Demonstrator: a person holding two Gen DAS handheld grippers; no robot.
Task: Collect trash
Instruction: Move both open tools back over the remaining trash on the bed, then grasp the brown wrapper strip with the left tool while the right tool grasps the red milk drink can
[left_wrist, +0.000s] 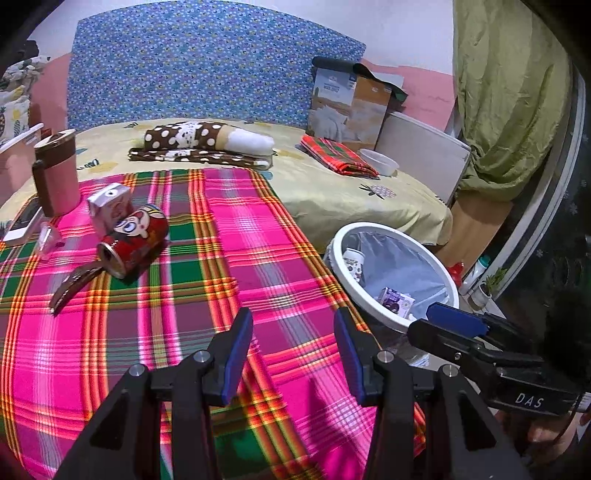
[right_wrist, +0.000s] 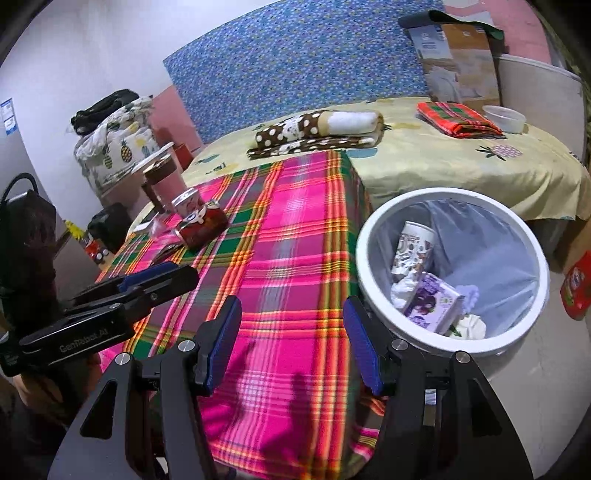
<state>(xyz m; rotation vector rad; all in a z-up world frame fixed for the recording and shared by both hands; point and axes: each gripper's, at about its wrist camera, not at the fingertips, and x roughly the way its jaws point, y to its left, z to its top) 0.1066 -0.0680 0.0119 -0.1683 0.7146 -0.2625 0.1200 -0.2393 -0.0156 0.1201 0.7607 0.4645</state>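
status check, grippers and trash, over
Left gripper and right gripper open, empty. Red can lying on plaid cloth. Bin alongside. Path clear.

Pink-green plaid cloth (left_wrist: 221, 258), red cartoon can (left_wrist: 135, 240), white-rimmed bin (right_wrist: 452, 271), blue floral headboard (left_wrist: 192, 66), yellow sheet (left_wrist: 351, 184)

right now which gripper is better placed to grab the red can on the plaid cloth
Left, probably. The red can lies on the far left of the plaid cloth, on the left gripper's side. The right gripper sits by the white bin. Both are open, empty.
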